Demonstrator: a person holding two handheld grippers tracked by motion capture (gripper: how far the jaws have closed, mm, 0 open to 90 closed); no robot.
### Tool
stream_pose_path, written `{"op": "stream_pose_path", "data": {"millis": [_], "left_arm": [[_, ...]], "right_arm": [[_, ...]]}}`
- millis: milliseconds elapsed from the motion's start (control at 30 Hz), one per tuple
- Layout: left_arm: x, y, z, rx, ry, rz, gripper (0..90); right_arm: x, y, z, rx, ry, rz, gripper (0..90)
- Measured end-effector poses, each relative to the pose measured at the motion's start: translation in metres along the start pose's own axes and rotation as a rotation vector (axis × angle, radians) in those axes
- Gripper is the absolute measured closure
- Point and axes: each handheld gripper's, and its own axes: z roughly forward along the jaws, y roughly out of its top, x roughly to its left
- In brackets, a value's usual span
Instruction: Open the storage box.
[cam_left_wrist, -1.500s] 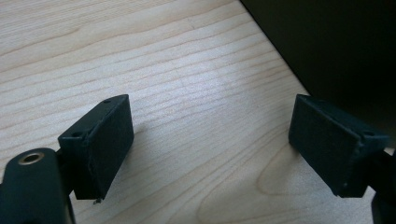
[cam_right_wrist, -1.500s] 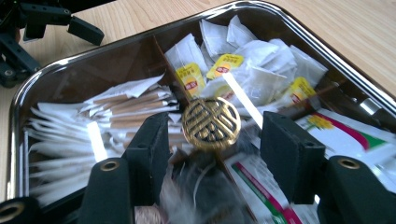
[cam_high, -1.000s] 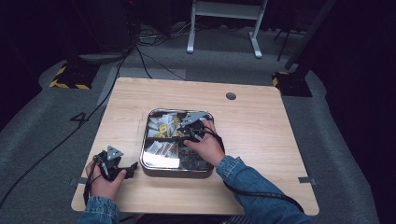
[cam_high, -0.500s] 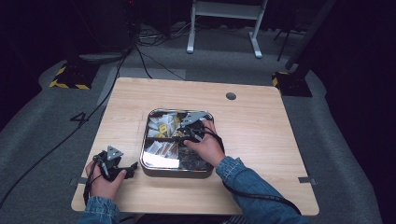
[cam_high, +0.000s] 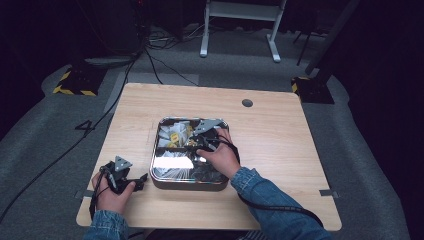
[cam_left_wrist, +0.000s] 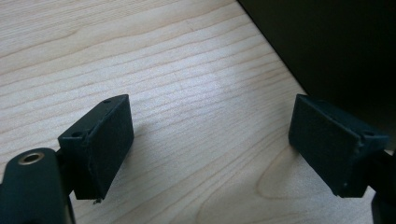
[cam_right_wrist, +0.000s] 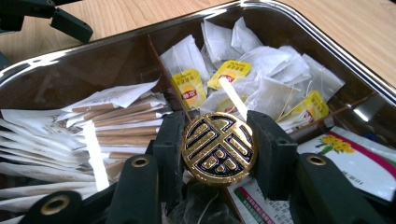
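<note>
While held over the tray (cam_high: 159, 176), right gripper (cam_right_wrist: 218, 149) clamped on a round gold-and-black token (cam_right_wrist: 219, 148) — both pads pressed to its rim, face turned toward the camera. Token raised just above the divider between compartments, over the middle of the tray. Behind it, tea bags (cam_right_wrist: 261, 79) with yellow tags heaped in the far compartment; to one side, paper-wrapped sticks (cam_right_wrist: 116, 123) stacked in another (wrappers white, ends brown). Flower-printed sachets (cam_right_wrist: 359, 158) lying in the near compartment beside the token.

From the high view, right gripper (cam_high: 202, 141) and hand inside the metal tray at mid-table (cam_high: 280, 150). Left gripper (cam_high: 131, 181) resting near the table's front left corner, well apart from the tray — jaws spread wide, bare wood between the pads (cam_left_wrist: 109, 144), nothing gripped.
</note>
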Motion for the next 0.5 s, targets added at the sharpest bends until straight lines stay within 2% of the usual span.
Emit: {"op": "stream_pose_path", "data": {"millis": [200,500], "left_arm": [[0.000,0.000,0.000,0.002,-0.002,0.001,14.5],[0.000,0.000,0.000,0.003,-0.001,0.001,14.5]], "right_arm": [[-0.001,0.011,-0.010,-0.024,0.014,0.006,59.3],[-0.006,0.029,-0.042,-0.073,0.008,-0.015,59.3]]}}
